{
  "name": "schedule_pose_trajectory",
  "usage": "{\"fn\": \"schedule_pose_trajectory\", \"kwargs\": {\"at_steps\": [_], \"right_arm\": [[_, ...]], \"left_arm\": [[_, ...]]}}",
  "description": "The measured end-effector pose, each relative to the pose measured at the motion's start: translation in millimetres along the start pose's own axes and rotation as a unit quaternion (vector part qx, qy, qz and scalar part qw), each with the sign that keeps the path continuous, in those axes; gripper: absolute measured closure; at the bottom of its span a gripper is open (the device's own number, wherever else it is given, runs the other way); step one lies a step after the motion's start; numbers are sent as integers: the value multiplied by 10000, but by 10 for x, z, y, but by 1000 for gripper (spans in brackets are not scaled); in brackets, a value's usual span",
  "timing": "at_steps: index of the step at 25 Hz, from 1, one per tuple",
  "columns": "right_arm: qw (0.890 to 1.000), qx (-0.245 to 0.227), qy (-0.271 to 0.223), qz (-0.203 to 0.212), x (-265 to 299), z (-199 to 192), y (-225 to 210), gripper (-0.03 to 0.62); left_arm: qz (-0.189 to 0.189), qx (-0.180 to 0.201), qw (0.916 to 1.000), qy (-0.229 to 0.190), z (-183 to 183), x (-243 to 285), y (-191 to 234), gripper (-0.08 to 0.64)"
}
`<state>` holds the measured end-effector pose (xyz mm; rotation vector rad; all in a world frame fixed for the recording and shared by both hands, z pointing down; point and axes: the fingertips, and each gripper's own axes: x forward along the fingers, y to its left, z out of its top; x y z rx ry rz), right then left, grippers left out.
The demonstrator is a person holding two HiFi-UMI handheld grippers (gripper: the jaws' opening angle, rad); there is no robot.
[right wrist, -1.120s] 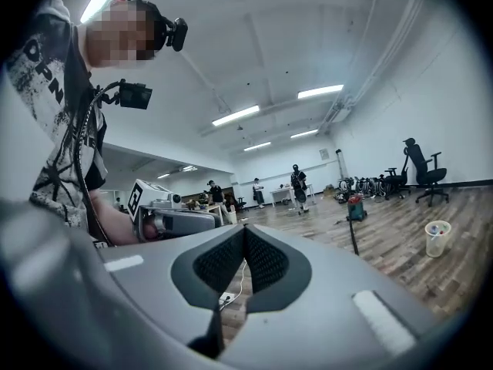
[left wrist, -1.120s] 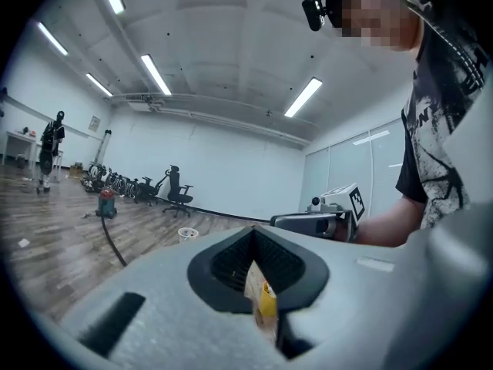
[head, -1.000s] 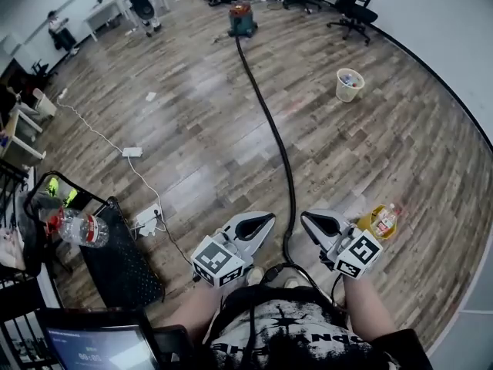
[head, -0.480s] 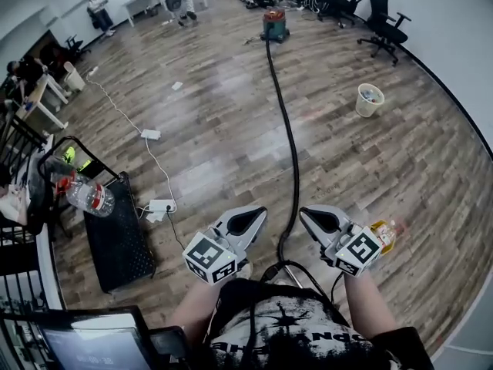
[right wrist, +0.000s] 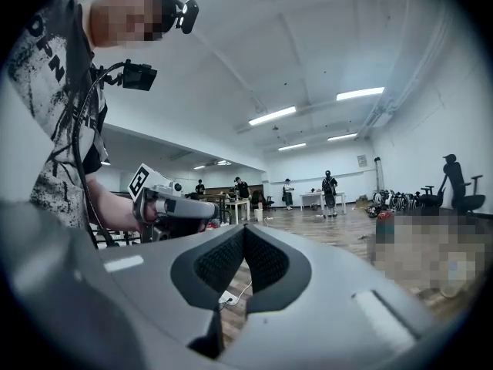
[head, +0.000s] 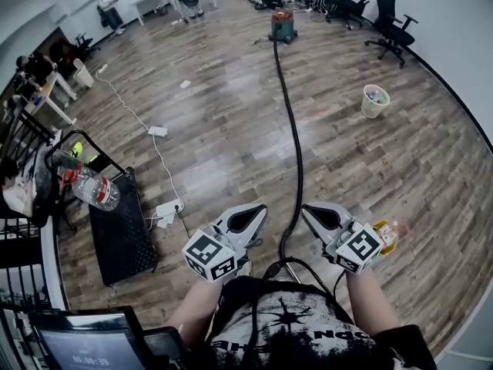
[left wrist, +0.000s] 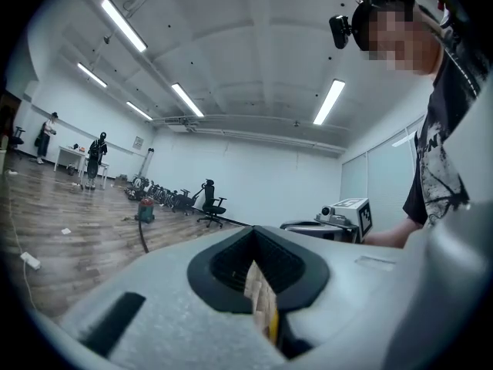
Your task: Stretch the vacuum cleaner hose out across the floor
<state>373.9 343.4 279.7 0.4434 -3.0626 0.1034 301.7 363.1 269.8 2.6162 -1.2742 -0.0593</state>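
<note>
A red and green vacuum cleaner (head: 283,27) stands far across the wooden floor. Its black hose (head: 297,153) runs in a long, nearly straight line toward me and ends in a curl by my feet, between the two grippers. My left gripper (head: 248,219) and right gripper (head: 323,216) are held level in front of my body, one on each side of the hose end, apart from it. Both are shut with nothing in them. In the left gripper view, the shut left gripper (left wrist: 256,264) points toward the vacuum cleaner (left wrist: 145,211). The right gripper (right wrist: 243,264) faces the desks.
A waste bin (head: 374,101) stands to the right of the hose. A black cart (head: 119,233) with a bottle (head: 96,191) is at the left, near a power strip (head: 169,209) on a white cable. Office chairs (head: 389,21) and people at desks line the far walls.
The head view has swung left, so the vacuum cleaner, hose and bin sit further right in the picture. Both grippers stay shut and side by side near my body.
</note>
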Motion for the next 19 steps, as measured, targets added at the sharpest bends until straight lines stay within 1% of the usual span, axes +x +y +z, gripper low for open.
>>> {"fn": "schedule_pose_trajectory", "kwargs": {"at_steps": [6,11,19], "right_arm": [[10000,-28,1,-12,-42,-8,36,584],[10000,-10,7,-65,-75,-8,23,584],[10000,33,49,-69,-114,0,-9,584]], "left_arm": [[-82,114,9999,96,-49,32,-96,560],[-159,131,9997,151,-60,77,-141,560],[-165,158,9995,213,-47,156,-181,560]]}}
